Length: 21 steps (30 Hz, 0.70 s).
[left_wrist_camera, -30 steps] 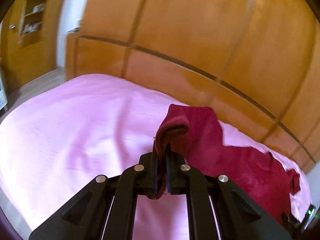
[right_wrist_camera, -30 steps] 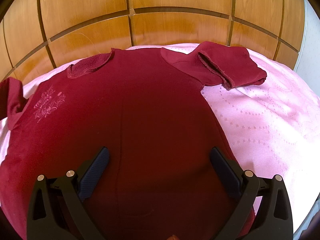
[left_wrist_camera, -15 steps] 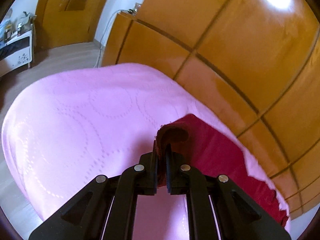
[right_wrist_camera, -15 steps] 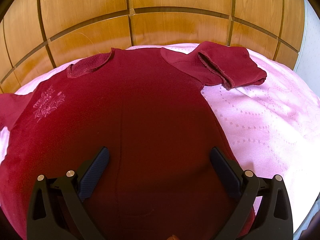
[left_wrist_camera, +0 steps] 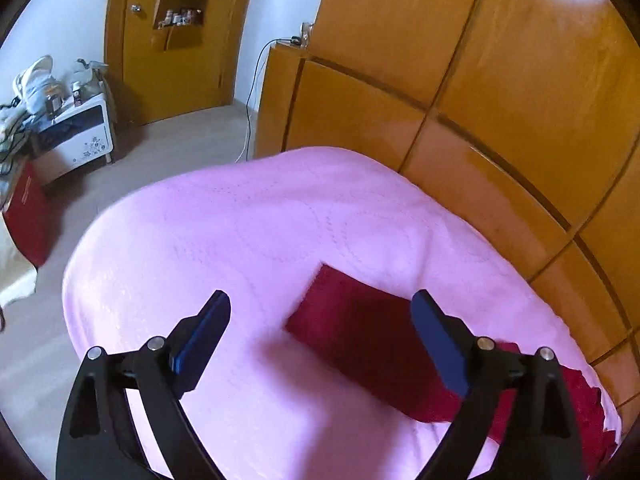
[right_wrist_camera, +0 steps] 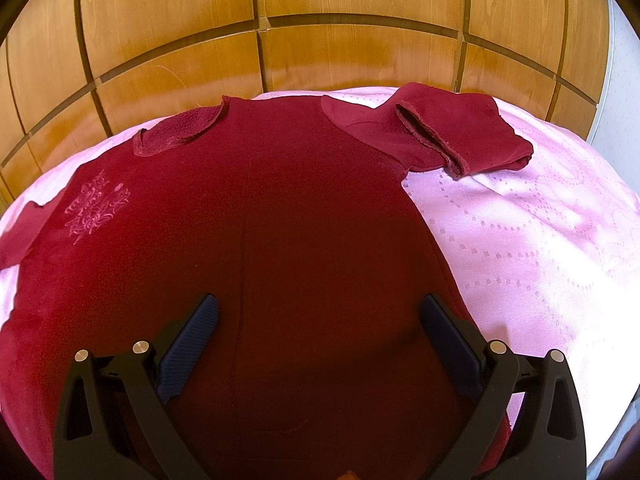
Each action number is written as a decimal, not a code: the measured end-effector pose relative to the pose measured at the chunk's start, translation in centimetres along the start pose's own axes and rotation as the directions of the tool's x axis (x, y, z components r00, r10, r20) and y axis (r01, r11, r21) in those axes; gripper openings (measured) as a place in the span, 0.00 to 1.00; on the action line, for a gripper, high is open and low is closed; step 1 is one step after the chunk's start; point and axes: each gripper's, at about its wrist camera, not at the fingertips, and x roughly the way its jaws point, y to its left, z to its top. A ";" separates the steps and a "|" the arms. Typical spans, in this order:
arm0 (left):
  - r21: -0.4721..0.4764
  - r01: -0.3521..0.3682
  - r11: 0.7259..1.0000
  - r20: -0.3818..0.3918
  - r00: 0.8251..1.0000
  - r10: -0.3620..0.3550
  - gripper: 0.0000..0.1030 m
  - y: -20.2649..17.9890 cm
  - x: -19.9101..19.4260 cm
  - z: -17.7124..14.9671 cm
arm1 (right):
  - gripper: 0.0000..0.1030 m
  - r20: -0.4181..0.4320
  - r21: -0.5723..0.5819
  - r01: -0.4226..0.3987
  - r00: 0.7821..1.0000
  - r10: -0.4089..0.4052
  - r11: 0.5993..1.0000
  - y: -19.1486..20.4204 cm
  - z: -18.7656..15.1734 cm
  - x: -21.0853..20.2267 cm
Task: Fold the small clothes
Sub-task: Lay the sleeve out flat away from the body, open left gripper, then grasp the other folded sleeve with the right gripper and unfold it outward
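Note:
A dark red long-sleeved top [right_wrist_camera: 280, 240] lies spread flat on the pink bedspread [right_wrist_camera: 540, 240], collar toward the wooden headboard. Its right sleeve [right_wrist_camera: 452, 140] is folded back on itself. Its left sleeve [left_wrist_camera: 360, 328] lies flat on the pink cover in the left wrist view. My left gripper [left_wrist_camera: 320, 320] is open and empty, hovering above that sleeve's end. My right gripper [right_wrist_camera: 320, 320] is open and empty, above the lower middle of the top.
A wooden panelled headboard [right_wrist_camera: 320, 48] runs behind the bed. Left of the bed are bare floor [left_wrist_camera: 180, 148], a white cabinet [left_wrist_camera: 76, 136] with clutter, a wooden door [left_wrist_camera: 172, 36] and a red box [left_wrist_camera: 28, 212].
My left gripper has pulled the left sleeve outward, opened and let it go; the sleeve now lies flat. The right gripper has not moved.

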 end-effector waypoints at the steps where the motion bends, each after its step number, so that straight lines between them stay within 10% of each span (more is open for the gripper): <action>1: 0.009 0.010 1.000 -0.007 1.000 -0.010 0.88 -1.1 -0.1 -1.3 | 0.97 -0.001 -0.002 0.004 1.000 -0.004 1.000 0.0 0.0 0.0; 6: 0.216 0.175 0.961 -0.043 0.985 -0.170 0.89 -10.3 -2.0 -9.7 | 0.97 -0.030 -0.011 0.009 1.000 -0.009 1.000 0.2 0.3 0.1; 10: 0.395 0.321 0.861 -0.162 0.947 -0.279 0.90 -18.5 -3.0 -18.1 | 0.95 0.007 0.083 -0.119 0.993 0.119 0.989 -2.4 1.5 -0.4; 14: 0.469 0.374 0.800 -0.240 0.926 -0.292 0.89 -23.0 -3.0 -23.8 | 0.82 0.018 0.117 -0.070 0.998 0.068 0.991 -4.9 3.8 0.1; 17: 0.590 0.292 0.753 -0.242 0.953 -0.180 0.90 -25.0 -2.5 -26.6 | 0.82 0.042 0.098 -0.016 0.999 0.012 0.995 -6.8 5.8 0.9; 21: 0.582 0.285 0.761 -0.246 0.954 -0.168 0.94 -25.1 -2.5 -26.3 | 0.79 0.042 0.080 0.052 0.998 -0.056 0.995 -8.5 8.3 3.2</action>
